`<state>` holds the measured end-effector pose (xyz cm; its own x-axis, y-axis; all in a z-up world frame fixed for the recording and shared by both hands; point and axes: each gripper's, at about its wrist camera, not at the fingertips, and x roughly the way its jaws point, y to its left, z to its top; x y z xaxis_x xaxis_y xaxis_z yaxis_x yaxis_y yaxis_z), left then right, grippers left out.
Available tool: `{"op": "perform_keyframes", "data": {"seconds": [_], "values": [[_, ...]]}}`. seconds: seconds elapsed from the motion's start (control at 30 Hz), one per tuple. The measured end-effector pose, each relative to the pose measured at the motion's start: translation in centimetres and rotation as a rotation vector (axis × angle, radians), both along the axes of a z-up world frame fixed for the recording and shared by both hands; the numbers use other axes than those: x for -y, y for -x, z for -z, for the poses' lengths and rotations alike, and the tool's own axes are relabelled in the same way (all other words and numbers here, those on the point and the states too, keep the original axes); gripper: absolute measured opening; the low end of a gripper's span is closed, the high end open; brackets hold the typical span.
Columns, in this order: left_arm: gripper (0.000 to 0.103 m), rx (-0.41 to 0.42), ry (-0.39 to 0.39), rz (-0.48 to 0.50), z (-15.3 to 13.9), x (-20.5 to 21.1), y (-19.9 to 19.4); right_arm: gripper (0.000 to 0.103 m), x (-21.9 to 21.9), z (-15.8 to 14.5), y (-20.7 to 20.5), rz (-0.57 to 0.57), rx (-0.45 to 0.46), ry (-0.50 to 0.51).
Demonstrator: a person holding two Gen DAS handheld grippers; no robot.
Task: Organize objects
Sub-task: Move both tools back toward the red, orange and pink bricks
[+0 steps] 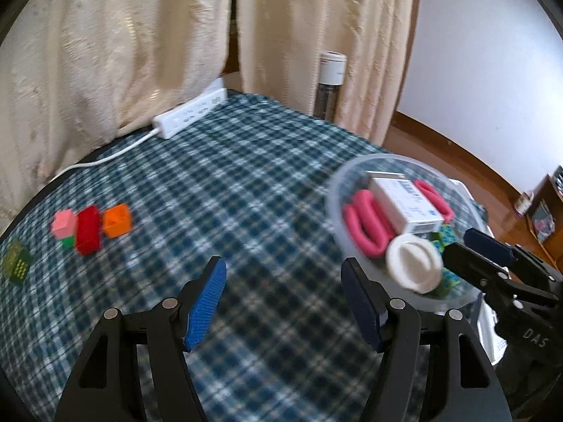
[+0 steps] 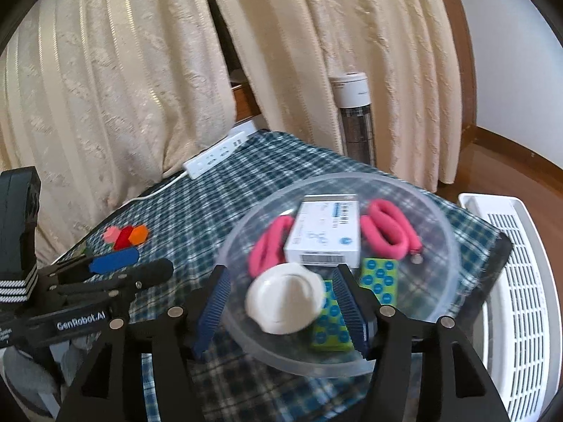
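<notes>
A clear plastic bowl (image 2: 454,232) stands on the checked tablecloth at the table's right end. It holds a white box (image 2: 323,232), pink loops (image 2: 387,228) and green cards with blue dots (image 2: 380,277). A blurred white round lid-like piece (image 2: 285,302) sits over the bowl's near side, between the fingers of my right gripper (image 2: 280,274), which is open with gaps on both sides. My left gripper (image 1: 283,267) is open over bare cloth, empty. Pink, red and orange bricks (image 1: 88,230) cluster at the far left.
A white power strip (image 1: 191,110) with its cable lies at the table's back edge under cream curtains. A small dark green item (image 1: 16,263) lies left of the bricks. A white slatted appliance (image 2: 517,281) stands beside the table on the right, and a tall cylinder (image 2: 355,119) behind it.
</notes>
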<state>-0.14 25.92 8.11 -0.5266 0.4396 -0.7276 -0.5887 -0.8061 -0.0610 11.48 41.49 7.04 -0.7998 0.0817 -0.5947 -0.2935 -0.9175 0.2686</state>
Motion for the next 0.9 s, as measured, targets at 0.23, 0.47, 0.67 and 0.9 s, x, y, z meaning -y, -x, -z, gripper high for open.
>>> {"op": "perform_keyframes", "data": {"seconds": [0.23, 0.47, 0.67, 0.9], "values": [[0.069, 0.002, -0.007, -0.104, 0.1, 4.9, 1.8, 0.064, 2.4, 0.0, 2.1, -0.077, 0.014, 0.005], [0.069, -0.009, -0.009, -0.222, -0.4, 9.9, 4.1, 0.064, 5.3, 0.3, 5.2, -0.165, 0.041, 0.026], [0.069, -0.031, 0.01, -0.289, -0.2, 13.5, 6.0, 0.064, 7.8, 0.5, 8.6, -0.233, 0.068, 0.019], [0.069, -0.042, 0.009, -0.362, -0.2, 17.1, 8.2, 0.064, 10.7, 0.6, 13.3, -0.298, 0.088, -0.006]]}}
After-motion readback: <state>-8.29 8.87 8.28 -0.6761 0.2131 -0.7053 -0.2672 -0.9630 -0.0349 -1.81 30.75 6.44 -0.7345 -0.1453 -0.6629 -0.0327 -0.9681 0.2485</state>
